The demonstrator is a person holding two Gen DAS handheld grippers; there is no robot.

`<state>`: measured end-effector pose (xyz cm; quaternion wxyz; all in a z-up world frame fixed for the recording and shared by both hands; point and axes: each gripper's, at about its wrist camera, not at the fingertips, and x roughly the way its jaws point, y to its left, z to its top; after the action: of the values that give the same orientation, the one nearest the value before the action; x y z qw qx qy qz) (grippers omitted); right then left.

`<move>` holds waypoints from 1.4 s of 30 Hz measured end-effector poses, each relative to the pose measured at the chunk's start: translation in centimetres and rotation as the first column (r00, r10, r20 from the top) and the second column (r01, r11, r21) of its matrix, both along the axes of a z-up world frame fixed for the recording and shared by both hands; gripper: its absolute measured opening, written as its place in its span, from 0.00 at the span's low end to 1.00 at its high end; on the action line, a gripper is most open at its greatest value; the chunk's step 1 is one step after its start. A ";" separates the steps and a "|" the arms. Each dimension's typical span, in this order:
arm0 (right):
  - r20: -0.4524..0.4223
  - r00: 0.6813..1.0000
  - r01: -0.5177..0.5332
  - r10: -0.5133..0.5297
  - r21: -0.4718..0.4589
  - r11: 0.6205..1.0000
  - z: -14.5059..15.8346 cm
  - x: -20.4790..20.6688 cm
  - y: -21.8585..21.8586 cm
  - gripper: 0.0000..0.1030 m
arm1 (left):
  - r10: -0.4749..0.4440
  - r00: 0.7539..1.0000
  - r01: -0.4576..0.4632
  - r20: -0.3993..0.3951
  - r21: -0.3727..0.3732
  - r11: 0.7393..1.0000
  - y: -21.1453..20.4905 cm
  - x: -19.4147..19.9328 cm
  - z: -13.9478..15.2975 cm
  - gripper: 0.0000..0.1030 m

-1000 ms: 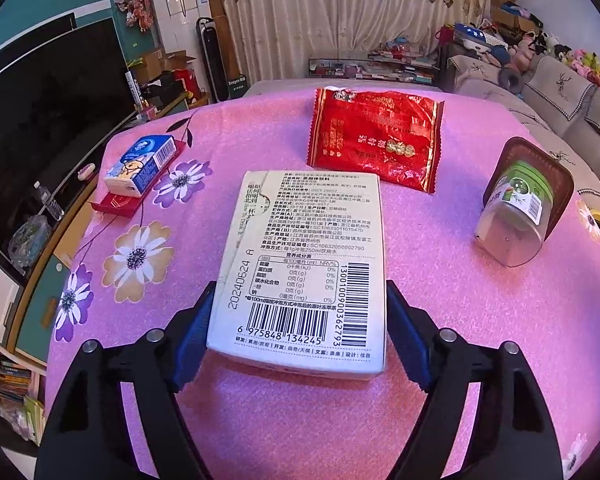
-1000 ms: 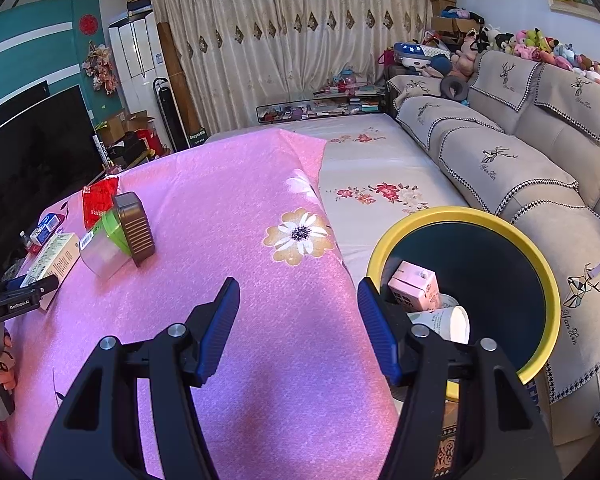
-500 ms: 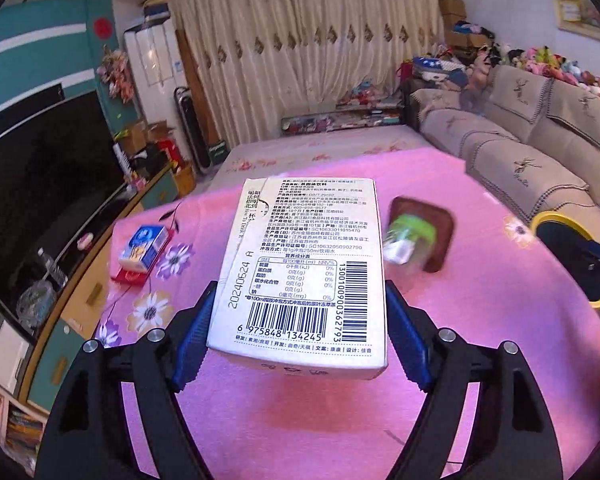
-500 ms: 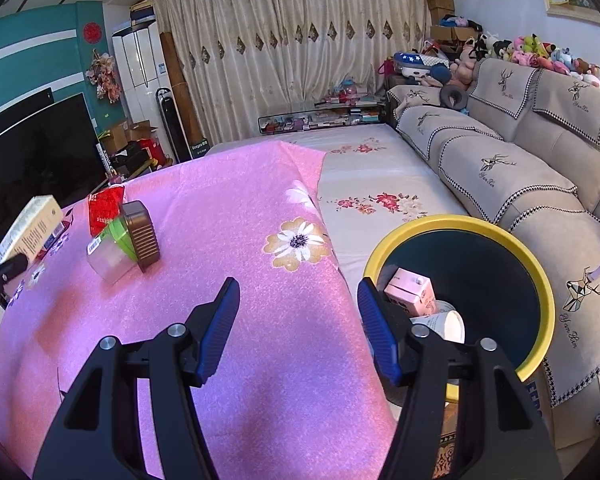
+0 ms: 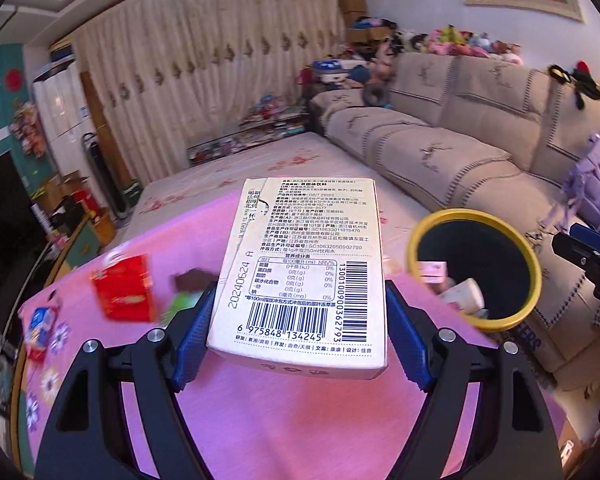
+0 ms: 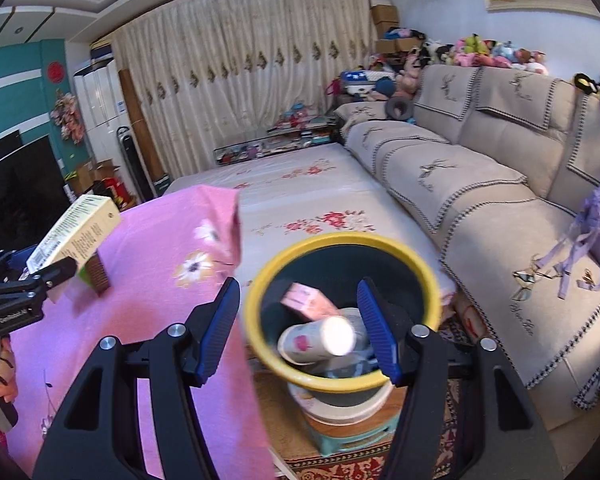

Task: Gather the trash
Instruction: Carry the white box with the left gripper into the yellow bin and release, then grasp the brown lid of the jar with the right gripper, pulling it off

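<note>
**Carton held up, bin partly filled**

The yellow-rimmed bin (image 6: 340, 308), centre frame off the pink bench (image 6: 148, 264) edge, holds a pink box (image 6: 306, 300) and paper cup (image 6: 320, 338). Left gripper (image 5: 296, 334) pinches the cream carton (image 5: 304, 268); right gripper (image 6: 300, 328) fingers spread above the bin

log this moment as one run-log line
left claw: shut on box, airborne | right claw: open, empty | bin: holds trash | step: carry

We saw the cream barcode-printed carton (image 5: 300, 268) held aloft, tilted, near the yellow-rimmed bin (image 5: 534, 268) holding trash.
</note>
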<state>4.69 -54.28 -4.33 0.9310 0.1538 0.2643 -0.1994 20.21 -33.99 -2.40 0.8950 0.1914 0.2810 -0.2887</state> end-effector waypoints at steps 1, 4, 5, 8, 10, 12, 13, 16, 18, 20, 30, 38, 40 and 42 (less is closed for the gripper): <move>-0.001 1.000 0.018 -0.018 0.001 1.000 -0.1 -0.6 -0.7 0.56 | -0.021 1.000 0.021 -0.009 0.003 1.000 -1.6 -0.1 -0.3 0.75; -0.007 0.998 0.067 -0.067 0.009 0.998 -0.4 -2.3 -3.0 0.57 | -0.086 0.995 0.086 -0.043 0.011 0.996 -5.9 -0.3 -1.5 0.75; -0.008 0.997 0.081 -0.081 0.010 0.997 -0.5 -2.8 -3.5 0.57 | -0.108 0.993 0.109 -0.054 0.019 0.994 -7.6 -0.4 -2.0 0.75; -0.008 0.993 0.119 -0.119 0.011 0.993 -0.8 -4.2 -5.0 0.57 | -0.164 0.982 0.168 -0.094 0.037 0.985 -12.1 -0.7 -3.4 0.75; -0.006 0.990 0.143 -0.143 0.016 0.990 -0.8 -5.0 -6.1 0.57 | -0.191 0.975 0.197 -0.116 0.045 0.979 -14.4 -0.7 -4.2 0.75; -0.006 0.987 0.161 -0.161 0.016 0.987 -0.8 -5.5 -6.8 0.57 | -0.221 0.966 0.230 -0.138 0.052 0.972 -16.9 -0.9 -5.1 0.76; -0.006 0.986 0.169 -0.169 0.016 0.986 -0.8 -5.7 -7.0 0.57 | -0.233 0.962 0.244 -0.145 0.057 0.968 -18.0 -0.9 -5.4 0.76; 0.000 0.982 0.187 -0.187 0.021 0.982 -0.7 -6.5 -7.6 0.57 | -0.251 0.956 0.265 -0.151 0.079 0.961 -21.0 -1.1 -6.5 0.76; 0.004 0.981 0.195 -0.195 0.022 0.981 -0.7 -6.7 -7.9 0.58 | -0.244 0.957 0.259 -0.154 0.081 0.963 -21.5 -1.2 -6.8 0.84; 0.006 0.981 0.192 -0.192 0.021 0.981 -0.6 -6.7 -7.8 0.58 | -0.231 0.962 0.241 -0.145 0.059 0.969 -20.6 -1.3 -6.3 0.87; 0.010 1.000 -0.011 0.011 0.036 0.999 0.1 -0.7 -2.3 0.58 | 0.002 0.995 -0.009 -0.105 -0.071 0.997 -0.6 0.4 -2.2 0.92; 0.025 0.932 -0.362 0.361 0.054 0.931 2.1 8.8 8.0 0.58 | 0.330 0.942 -0.334 -0.054 -0.113 0.936 18.4 2.0 -1.6 0.92; 0.025 0.890 -0.456 0.456 0.069 0.887 2.3 12.0 10.8 0.58 | 0.378 0.924 -0.382 -0.058 -0.120 0.916 21.5 2.4 -1.8 0.92; 0.010 0.845 -0.533 0.535 0.105 0.840 2.4 15.5 13.1 0.58 | 0.410 0.909 -0.416 -0.067 -0.139 0.899 24.2 2.6 -1.9 0.92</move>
<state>20.20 -41.18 -1.93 0.9378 0.1202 0.3156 0.0802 22.80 -9.79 -4.34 0.9425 0.0543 0.3088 -0.1160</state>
